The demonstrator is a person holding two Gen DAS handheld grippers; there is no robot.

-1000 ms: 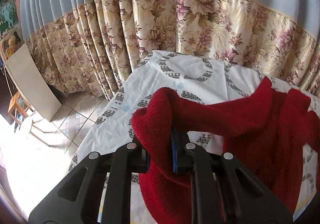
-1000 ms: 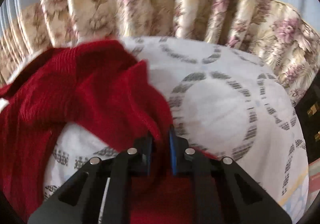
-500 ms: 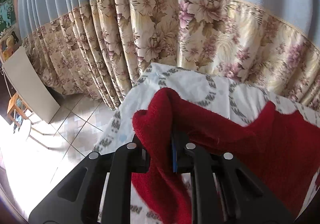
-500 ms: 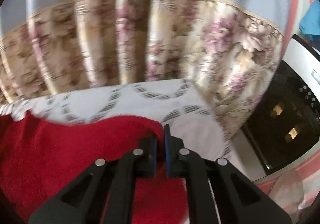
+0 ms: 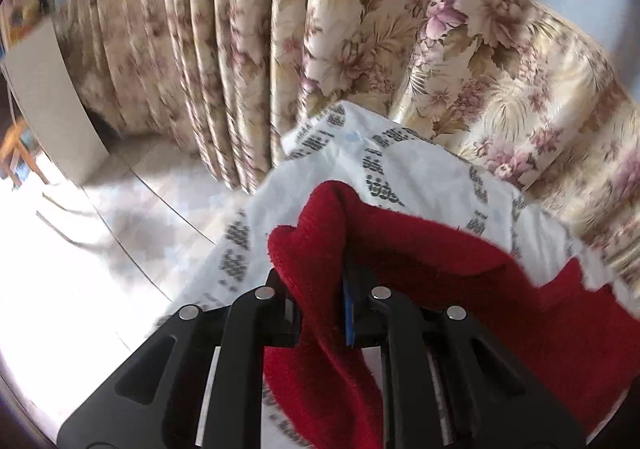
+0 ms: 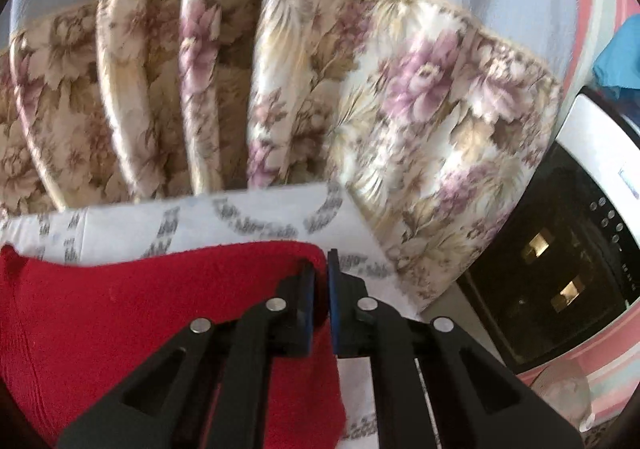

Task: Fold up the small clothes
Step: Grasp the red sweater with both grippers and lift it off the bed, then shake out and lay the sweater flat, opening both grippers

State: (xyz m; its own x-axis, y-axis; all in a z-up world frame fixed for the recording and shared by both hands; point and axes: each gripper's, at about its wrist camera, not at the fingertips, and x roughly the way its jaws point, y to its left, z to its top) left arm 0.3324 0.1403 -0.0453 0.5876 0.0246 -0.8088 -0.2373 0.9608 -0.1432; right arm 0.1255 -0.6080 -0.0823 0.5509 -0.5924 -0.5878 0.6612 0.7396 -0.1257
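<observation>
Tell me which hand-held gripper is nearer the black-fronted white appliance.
Right. The right hand-held gripper has the appliance just beside it; the left hand-held gripper faces only curtain and floor.

The garment (image 5: 460,289) is deep red, a plain knit; the cloth (image 5: 420,169) beneath it is white, printed with rings of small grey-black marks; the curtain (image 6: 360,89) is pale blue above, cream below with mauve flowers and tan leaves; both grippers are black with blue pads; the floor (image 5: 152,201), blurred, looks pale and tiled.
</observation>
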